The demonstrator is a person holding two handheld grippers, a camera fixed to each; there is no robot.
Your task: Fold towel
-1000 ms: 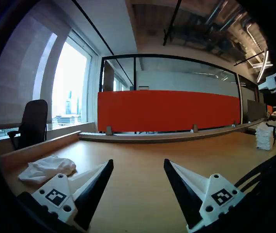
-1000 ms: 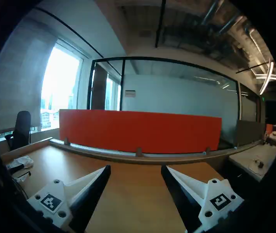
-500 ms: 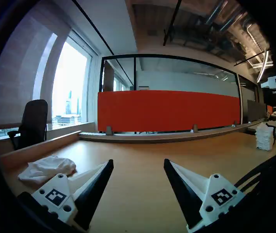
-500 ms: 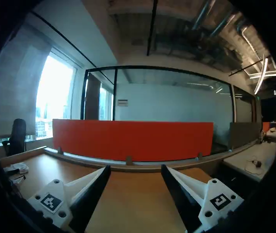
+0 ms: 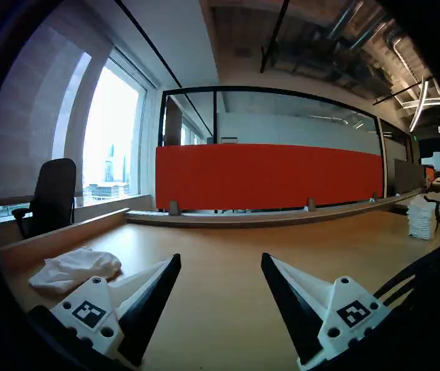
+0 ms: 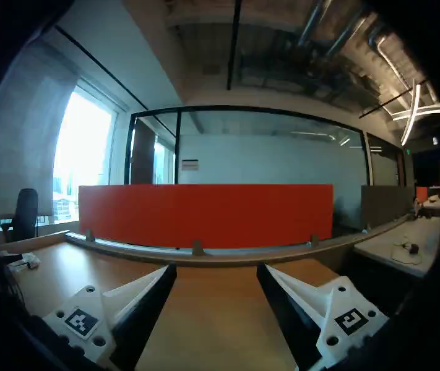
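On the long wooden desk (image 5: 319, 238), both tools sit low, looking level across the top toward the far edge. I see bare wood ahead of each one.

Behind the desk: a red divider panel (image 5: 269, 176) runs along its back edge, with glass partitions above it. A big bright window (image 5: 111, 148) is off to the left in the left gripper view. A black office chair (image 5: 52, 195) stands in front of that window, beyond the desk's raised left edge.

Left gripper (image 5: 220, 256): fingers spread wide, released, nothing between them. Only desk surface shows in the gap.

Right gripper (image 6: 215, 266): same story, fingers parted and empty, pointed at the divider. In the right gripper view a second, paler desk (image 6: 399, 244) lies to the right, with a small dark item and cable on it that I cannot identify.

Towel (image 5: 74, 269): white, crumpled in a loose heap, lying on the desk near its left edge. In the left gripper view it sits just beyond the outer side of that tool's left finger (image 5: 151, 290); whether cloth and finger touch, I cannot tell. It is well apart from the right tool, which sees it as a small white scrap at the far left.

Stack of folded white cloths (image 5: 422, 216): standing at the far right end of the desk, well apart from the crumpled towel.
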